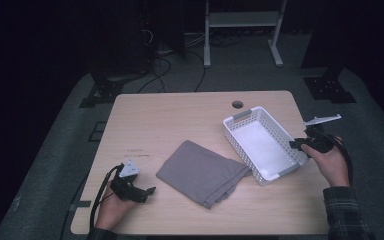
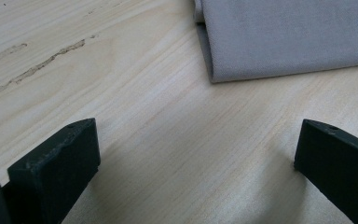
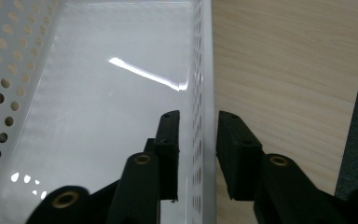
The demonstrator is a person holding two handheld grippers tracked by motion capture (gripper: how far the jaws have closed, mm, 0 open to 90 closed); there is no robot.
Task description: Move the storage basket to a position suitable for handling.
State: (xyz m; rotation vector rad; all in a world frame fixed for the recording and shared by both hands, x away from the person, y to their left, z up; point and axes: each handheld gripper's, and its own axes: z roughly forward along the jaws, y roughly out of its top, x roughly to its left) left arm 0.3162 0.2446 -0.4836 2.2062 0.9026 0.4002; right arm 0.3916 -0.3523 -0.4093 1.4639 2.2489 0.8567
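I am holding my right gripper at the right long wall of a white basket, with one jaw inside that wall and the other outside it. In my right gripper view the two black jaws are standing close together astride the thin perforated wall, though I cannot tell whether they are actually pinching it. The basket is looking glossy white, rectangular, its walls pierced with rows of small round holes, its floor smooth and catching a bright streak of light, and it is holding nothing. Grey handle strips are sitting on its two short ends. It is lying on the right half of the pale wooden table, with its long axis running from the near right toward the far left, so the far short end is pointing toward the round hole in the tabletop.

Just left of the basket a folded grey cloth is lying flat, its near right corner reaching up to the basket's near end. Its long axis is running from far left to near right.

I am resting my left gripper low at the near left of the table, aimed right toward the cloth. In my left gripper view the jaws are spread wide with bare wood between them, gripping nothing, and the cloth's folded edge is lying just ahead
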